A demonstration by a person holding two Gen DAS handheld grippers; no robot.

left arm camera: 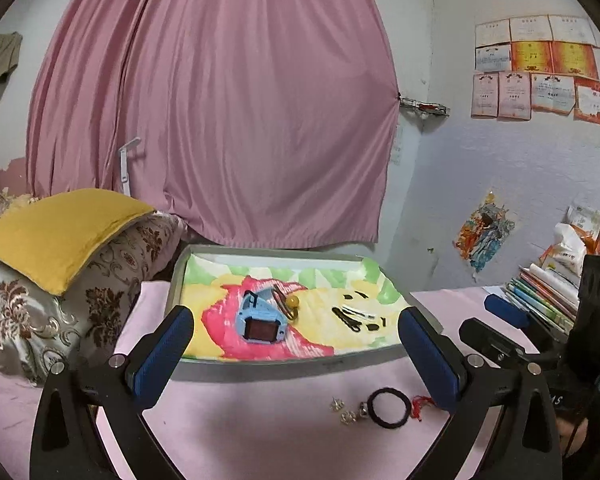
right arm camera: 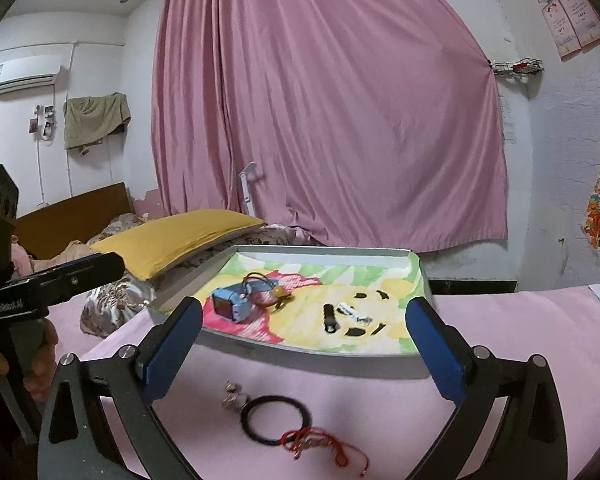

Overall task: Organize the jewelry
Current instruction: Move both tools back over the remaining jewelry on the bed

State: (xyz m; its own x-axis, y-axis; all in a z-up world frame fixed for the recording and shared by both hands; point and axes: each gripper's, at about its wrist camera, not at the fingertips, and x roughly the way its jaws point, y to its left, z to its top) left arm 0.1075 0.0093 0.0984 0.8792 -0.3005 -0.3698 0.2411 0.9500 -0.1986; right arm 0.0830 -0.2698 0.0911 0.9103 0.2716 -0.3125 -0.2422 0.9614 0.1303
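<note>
While both grippers, left (left arm camera: 292,344) and right (right arm camera: 304,340), hover spread and empty, the black elastic hair ring (right arm camera: 276,419), red cord (right arm camera: 320,446) and small silver studs (right arm camera: 231,396) lie on the pink bedcover (right arm camera: 500,340) before the shallow grey tray's (right arm camera: 312,354) near edge. Collection appears half done; next, a low pinch on the ring.

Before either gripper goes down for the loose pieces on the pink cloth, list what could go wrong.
1. The red string overlaps the black hair tie, so lifting one may drag the other.
2. The small silver earrings lie close together; wide jaws may scatter them.
3. The tray has a raised rim, so a low carry could catch it.
</note>
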